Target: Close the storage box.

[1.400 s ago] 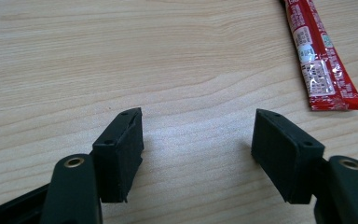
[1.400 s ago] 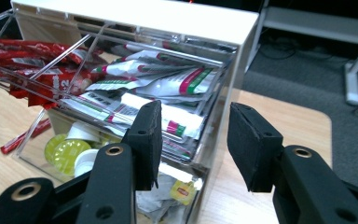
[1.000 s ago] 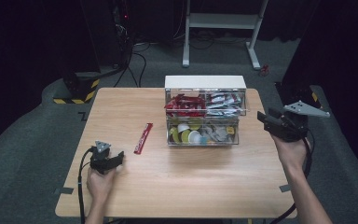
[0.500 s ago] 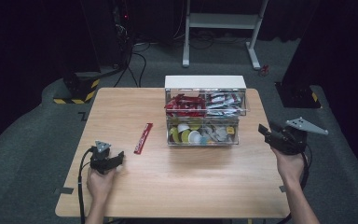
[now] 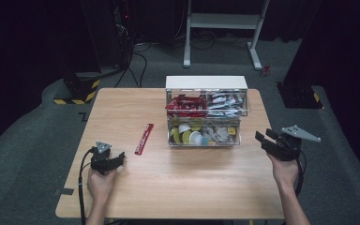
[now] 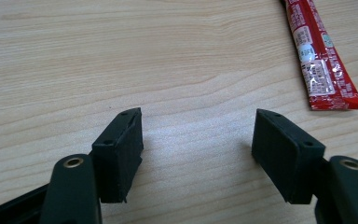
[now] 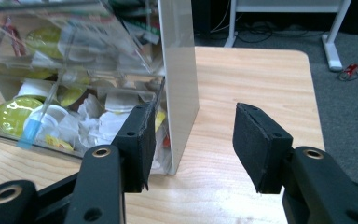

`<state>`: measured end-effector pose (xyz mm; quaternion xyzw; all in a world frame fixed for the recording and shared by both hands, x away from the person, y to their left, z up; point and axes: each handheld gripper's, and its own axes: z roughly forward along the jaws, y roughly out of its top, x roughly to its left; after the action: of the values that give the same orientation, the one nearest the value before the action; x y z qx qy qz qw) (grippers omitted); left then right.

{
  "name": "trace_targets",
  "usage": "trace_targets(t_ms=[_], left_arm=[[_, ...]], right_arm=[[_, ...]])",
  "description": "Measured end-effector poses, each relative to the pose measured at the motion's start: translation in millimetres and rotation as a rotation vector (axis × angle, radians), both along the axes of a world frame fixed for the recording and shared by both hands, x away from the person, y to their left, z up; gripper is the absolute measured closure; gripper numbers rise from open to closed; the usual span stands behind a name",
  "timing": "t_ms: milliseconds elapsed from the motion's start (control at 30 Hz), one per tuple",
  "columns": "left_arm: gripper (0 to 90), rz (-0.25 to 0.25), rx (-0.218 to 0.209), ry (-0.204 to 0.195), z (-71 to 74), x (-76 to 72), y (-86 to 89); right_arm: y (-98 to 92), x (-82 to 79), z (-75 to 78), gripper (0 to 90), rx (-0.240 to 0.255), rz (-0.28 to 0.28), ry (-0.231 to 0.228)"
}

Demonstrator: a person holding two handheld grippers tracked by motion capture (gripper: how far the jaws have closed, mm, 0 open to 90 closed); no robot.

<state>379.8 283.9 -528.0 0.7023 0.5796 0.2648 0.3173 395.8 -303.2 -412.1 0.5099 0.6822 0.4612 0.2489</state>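
My left tool point(image 5: 113, 161) rests on the table point(image 5: 206, 183), jaws spread and empty; the one red sachet point(image 5: 144, 138) lies just ahead and to its right, long axis running away from me. My right tool point(image 5: 268, 141), far nearer the single clear two-tier organizer point(image 5: 206, 117), has just been opening beside its right wall, nothing between the pads.

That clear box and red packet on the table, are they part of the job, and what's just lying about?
In the job:
- clear organizer box
- red stick packet
- left claw, right claw, both open, holding nothing

Lying about:
- white stand
- floor cables
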Motion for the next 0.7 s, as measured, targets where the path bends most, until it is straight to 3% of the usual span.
trace_targets(t_ms=[200, 500, 533, 700], left_arm=[[33.9, 0.0, 0.0, 0.0, 0.0, 0.0, 0.0], [33.9, 0.0, 0.001, -0.001, 0.0, 0.0, 0.1], [33.9, 0.0, 0.001, -0.001, 0.0, 0.0, 0.0], [33.9, 0.0, 0.001, 0.0, 0.0, 0.0, 0.0]], right_arm=[[1.2, 2.9, -17.8, 49.1, 0.008, -0.007, 0.033], [5.4, 9.4, -36.4, 49.1, -0.026, -0.016, 0.063], [5.7, 11.0, -44.2, 49.2, -0.026, -0.02, 0.078], [6.4, 13.7, -55.2, 49.1, -0.03, -0.026, 0.106]])
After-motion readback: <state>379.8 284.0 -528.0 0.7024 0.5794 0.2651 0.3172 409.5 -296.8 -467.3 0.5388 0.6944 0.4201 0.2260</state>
